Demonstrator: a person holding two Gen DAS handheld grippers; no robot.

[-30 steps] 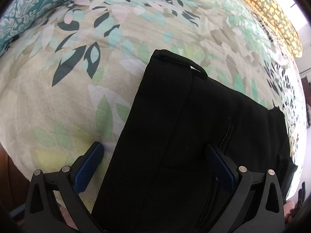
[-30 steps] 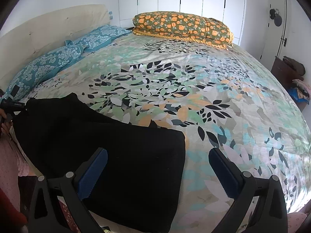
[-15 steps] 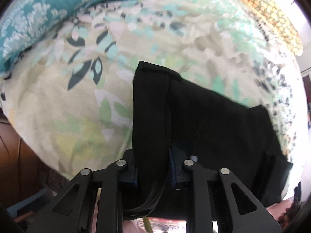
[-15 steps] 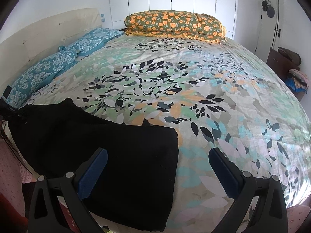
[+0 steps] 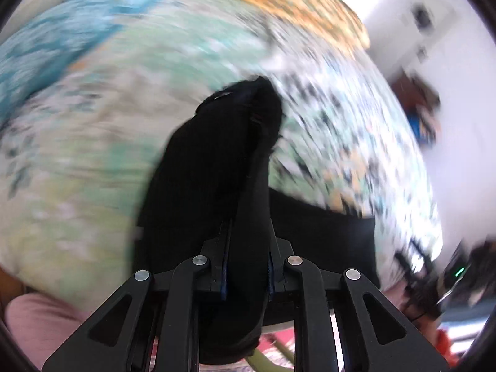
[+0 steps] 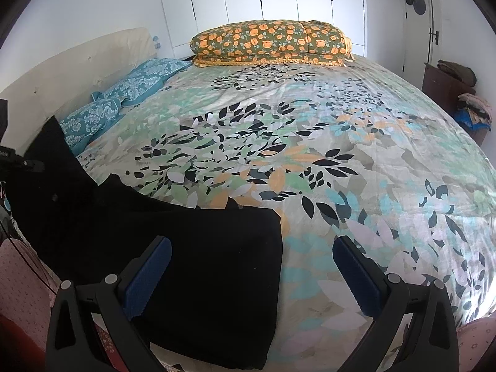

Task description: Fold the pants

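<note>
Black pants [image 6: 198, 266] lie folded on the near edge of a leaf-patterned bed [image 6: 310, 155]. My left gripper [image 5: 246, 260] is shut on one end of the pants [image 5: 217, 167] and holds it lifted off the bed; the left wrist view is blurred by motion. In the right wrist view that lifted end [image 6: 52, 167] stands up at the far left. My right gripper [image 6: 252, 266] is open and empty, hovering over the pants' right edge, its left finger [image 6: 148, 276] above the cloth and its right finger [image 6: 356, 276] above the bedspread.
Teal pillows [image 6: 124, 99] lie along the cream headboard [image 6: 77, 71] at the left. A folded orange-flowered quilt [image 6: 269, 43] sits at the far end. A dark dresser [image 6: 446, 90] with clothes stands at the right, beside a white door.
My left gripper closed on the end of the pants, then lifted it and swung it to the right. The right gripper stayed open and barely moved.
</note>
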